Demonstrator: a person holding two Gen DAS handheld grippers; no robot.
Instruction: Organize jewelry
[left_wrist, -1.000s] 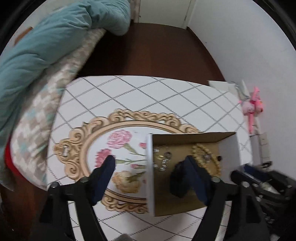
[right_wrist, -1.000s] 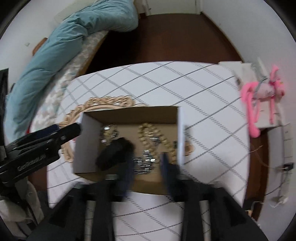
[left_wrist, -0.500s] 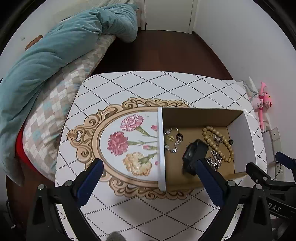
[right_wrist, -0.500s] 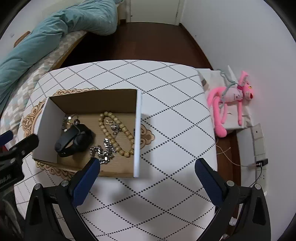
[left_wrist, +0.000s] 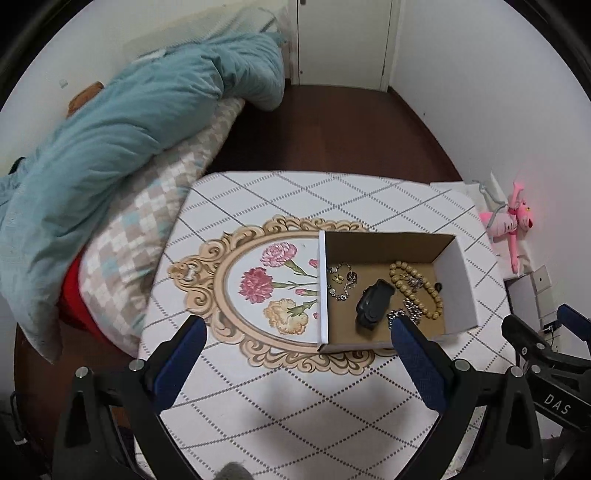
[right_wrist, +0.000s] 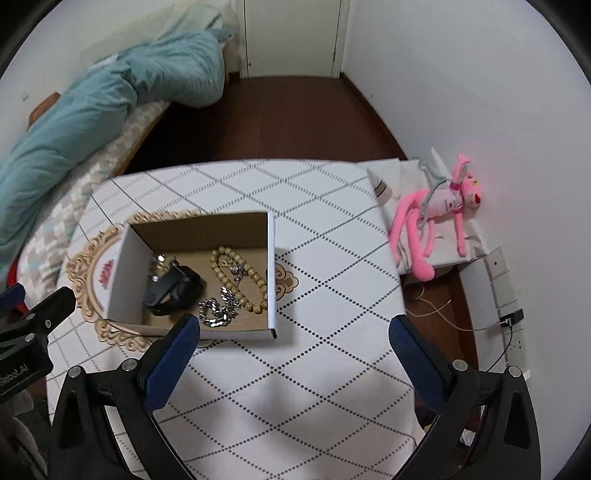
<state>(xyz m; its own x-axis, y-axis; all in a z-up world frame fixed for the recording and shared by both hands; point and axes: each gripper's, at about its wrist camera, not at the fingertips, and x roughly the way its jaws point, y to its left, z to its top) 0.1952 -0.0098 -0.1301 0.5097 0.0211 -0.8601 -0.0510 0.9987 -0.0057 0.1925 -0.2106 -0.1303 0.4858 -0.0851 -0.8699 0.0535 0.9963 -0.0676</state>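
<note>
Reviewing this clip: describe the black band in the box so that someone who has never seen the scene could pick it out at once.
On the white diamond-patterned table sits an open cardboard box. The black wristband lies on its floor, towards the left wall, beside the wooden bead bracelet and the silver chain. It is the only black, smooth, broad piece; its neighbours are beaded or metal links.

left hand-held gripper (left_wrist: 293, 332): hovering, blue-padded fingers spreading wide, gripping nothing | right hand-held gripper (right_wrist: 295, 332): hovering level beside it, fingers likewise gaping wide, gripping nothing
</note>
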